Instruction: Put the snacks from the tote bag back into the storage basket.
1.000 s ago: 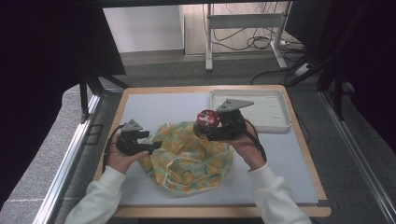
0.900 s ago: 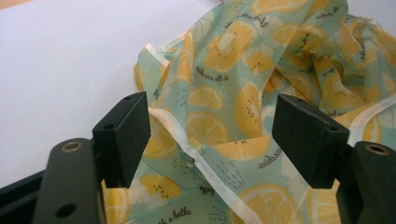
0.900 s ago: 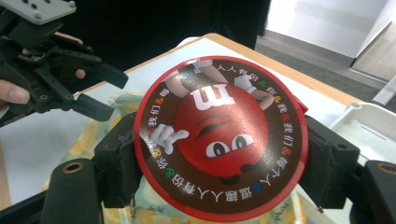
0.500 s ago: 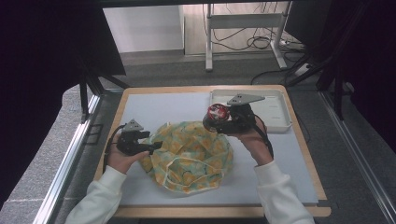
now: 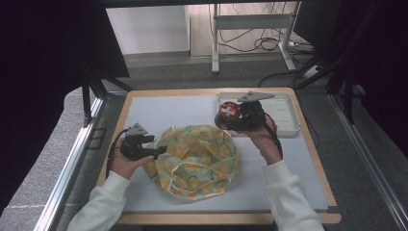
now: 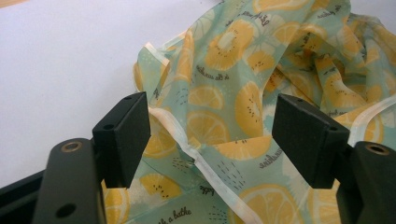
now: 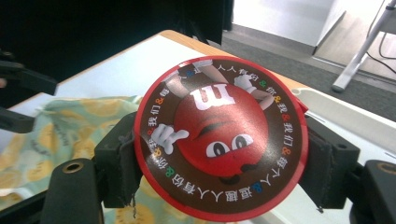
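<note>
The right gripper [image 5: 230, 115] holds a round tin [image 5: 228, 112] with a red and brown lid. In the right gripper view the two black jaws are clamped on the sides of the tin [image 7: 220, 137], one on each side, and the lid with a red cartoon face turns toward the camera. In the high view the tin is in the air above the far right part of the table, at the left edge of a white tray [image 5: 288, 118] that stands in the far right corner. Just below and beside it lies a cloth bag [image 5: 197, 159] with a lemon pattern, crumpled in the middle of the white mat [image 5: 159, 113].

The left gripper [image 5: 156, 150] is at the left edge of the bag. In the left gripper view its jaws stand wide apart, with the cloth [image 6: 224, 116] and its white hem between them, but the pads do not press on the cloth.
</note>
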The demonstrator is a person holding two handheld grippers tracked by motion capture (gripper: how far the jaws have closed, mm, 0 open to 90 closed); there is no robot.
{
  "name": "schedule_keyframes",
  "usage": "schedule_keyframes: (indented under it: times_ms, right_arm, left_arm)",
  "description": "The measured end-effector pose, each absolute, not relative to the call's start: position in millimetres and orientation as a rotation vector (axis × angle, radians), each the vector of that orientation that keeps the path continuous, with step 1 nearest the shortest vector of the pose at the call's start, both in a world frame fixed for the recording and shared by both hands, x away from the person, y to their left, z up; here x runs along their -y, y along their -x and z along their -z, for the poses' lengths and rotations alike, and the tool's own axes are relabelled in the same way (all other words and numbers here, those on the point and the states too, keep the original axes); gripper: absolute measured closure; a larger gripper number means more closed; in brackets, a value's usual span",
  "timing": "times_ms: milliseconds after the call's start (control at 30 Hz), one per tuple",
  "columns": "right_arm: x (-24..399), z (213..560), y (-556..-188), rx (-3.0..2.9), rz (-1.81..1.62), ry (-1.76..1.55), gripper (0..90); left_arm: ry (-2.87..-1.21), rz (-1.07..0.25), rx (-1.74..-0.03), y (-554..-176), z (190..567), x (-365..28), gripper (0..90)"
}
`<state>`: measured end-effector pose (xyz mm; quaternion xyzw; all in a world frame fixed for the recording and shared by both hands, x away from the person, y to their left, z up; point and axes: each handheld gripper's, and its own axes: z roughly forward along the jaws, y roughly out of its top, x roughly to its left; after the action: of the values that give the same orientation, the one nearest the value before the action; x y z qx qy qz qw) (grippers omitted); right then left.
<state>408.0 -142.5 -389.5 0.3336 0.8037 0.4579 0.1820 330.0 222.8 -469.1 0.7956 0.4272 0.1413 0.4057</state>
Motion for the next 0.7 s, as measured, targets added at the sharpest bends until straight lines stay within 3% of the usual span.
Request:
schedule_keyframes:
  times_ms: [700]
  right_arm:
    - [136, 414, -452, -2.283, -1.152, -1.048, 25.5]
  left_arm:
    - [-2.001, -0.343, -1.075, -331, 469, -225, 28.4]
